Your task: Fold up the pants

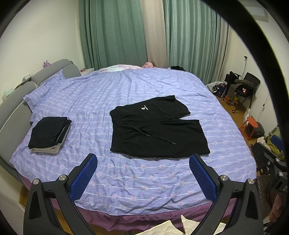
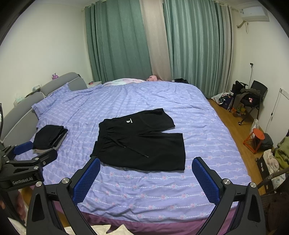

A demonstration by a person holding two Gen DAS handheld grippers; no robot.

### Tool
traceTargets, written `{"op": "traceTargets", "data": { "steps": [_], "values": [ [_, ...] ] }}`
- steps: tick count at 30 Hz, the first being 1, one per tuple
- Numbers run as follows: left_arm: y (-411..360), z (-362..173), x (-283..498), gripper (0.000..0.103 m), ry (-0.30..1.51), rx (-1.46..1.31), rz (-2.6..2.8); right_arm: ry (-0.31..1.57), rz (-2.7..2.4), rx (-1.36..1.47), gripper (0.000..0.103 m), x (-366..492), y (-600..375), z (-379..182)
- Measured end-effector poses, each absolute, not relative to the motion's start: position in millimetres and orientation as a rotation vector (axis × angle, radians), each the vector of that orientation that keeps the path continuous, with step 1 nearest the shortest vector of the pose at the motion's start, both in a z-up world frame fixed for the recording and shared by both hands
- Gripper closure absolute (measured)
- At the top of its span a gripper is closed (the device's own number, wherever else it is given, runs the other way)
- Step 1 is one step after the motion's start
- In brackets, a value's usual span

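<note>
Black pants (image 1: 155,126) spread flat mid-bed (image 1: 162,195), both my grippers hovering short of the near hem.

I see bare striped cover on every side of the pants; the folded pile (image 1: 49,134) lies well to their left. My left gripper (image 1: 142,173) and right gripper (image 2: 145,176) gape wide, holding nothing. Only the right view shows the wall air conditioner (image 2: 253,13) beyond the pants.

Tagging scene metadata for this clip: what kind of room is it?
Almost certainly a home bedroom: a large bed with a striped floral cover and grey padded headboard, floor-length green curtains, and a wall air conditioner. Black shorts lie flat on the bed.
</note>
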State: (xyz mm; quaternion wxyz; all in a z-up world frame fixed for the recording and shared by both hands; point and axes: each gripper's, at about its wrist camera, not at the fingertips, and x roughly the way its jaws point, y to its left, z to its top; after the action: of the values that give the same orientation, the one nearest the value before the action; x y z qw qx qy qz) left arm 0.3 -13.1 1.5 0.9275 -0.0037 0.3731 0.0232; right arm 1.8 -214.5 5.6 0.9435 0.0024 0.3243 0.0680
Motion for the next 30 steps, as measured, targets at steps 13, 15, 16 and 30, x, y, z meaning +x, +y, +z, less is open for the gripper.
{"op": "traceTargets", "data": {
  "steps": [13,15,16,30],
  "values": [
    [-16.6,-6.3,2.3,0.0,0.781,-0.012,0.044,0.681,0.139,0.004,0.001,5.1,-214.5,1.0],
    [-15.5,-8.1,5.1,0.0,0.791,-0.013,0.041,0.691,0.139,0.004,0.001,7.8,-214.3,-0.9],
    [-15.1,-9.8,6.3,0.0,0.798,-0.014,0.041,0.697,0.135,0.003,0.001,10.3,-213.2,-1.4],
    [31.7,-79.3,73.8,0.0,0.929,-0.031,0.093,0.771,0.033,0.022,0.001,79.3,-201.5,-76.4]
  ]
}}
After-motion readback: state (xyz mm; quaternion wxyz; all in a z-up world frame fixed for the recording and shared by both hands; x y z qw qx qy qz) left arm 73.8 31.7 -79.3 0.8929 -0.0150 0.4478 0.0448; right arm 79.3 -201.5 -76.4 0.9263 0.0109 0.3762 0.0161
